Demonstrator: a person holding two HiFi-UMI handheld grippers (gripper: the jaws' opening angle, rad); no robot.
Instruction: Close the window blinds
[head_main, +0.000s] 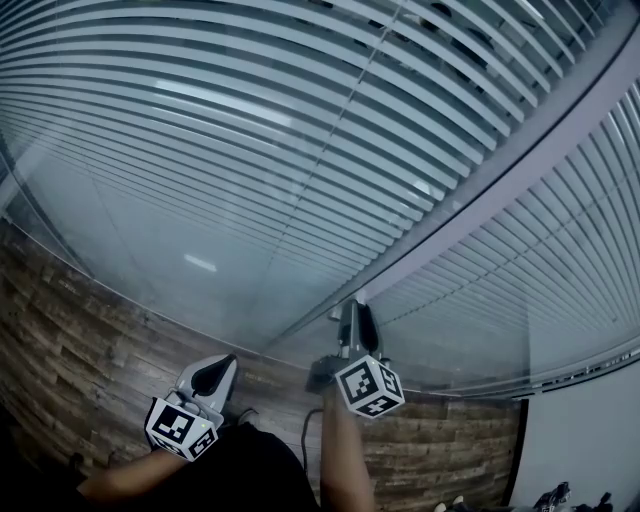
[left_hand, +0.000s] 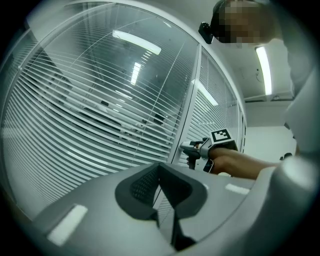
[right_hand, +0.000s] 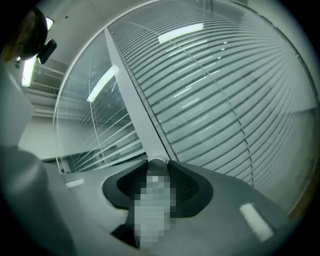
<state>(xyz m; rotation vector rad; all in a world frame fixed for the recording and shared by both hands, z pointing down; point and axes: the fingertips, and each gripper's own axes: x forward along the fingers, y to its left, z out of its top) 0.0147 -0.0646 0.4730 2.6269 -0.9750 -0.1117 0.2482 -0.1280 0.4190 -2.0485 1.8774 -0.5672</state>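
Note:
White slatted blinds (head_main: 250, 120) hang behind glass, their slats tilted so that gaps show; I see them too in the left gripper view (left_hand: 90, 115) and the right gripper view (right_hand: 225, 90). A grey mullion (head_main: 480, 170) splits this pane from a second blind (head_main: 540, 260). At the mullion's foot my right gripper (head_main: 353, 306) is shut on a small round control knob (right_hand: 156, 164), which fills the gap between its pads; part of the knob is hidden by a mosaic patch. The right gripper (left_hand: 184, 147) shows at the mullion from the side. My left gripper (head_main: 222, 365) hangs lower left, shut and empty (left_hand: 160, 170).
Dark wood-plank floor (head_main: 70, 330) runs along the base of the glass. A white wall (head_main: 580, 440) stands at the lower right beyond the second blind. A person's forearm (head_main: 340, 460) leads up to the right gripper. Ceiling lights reflect in the glass (left_hand: 136, 42).

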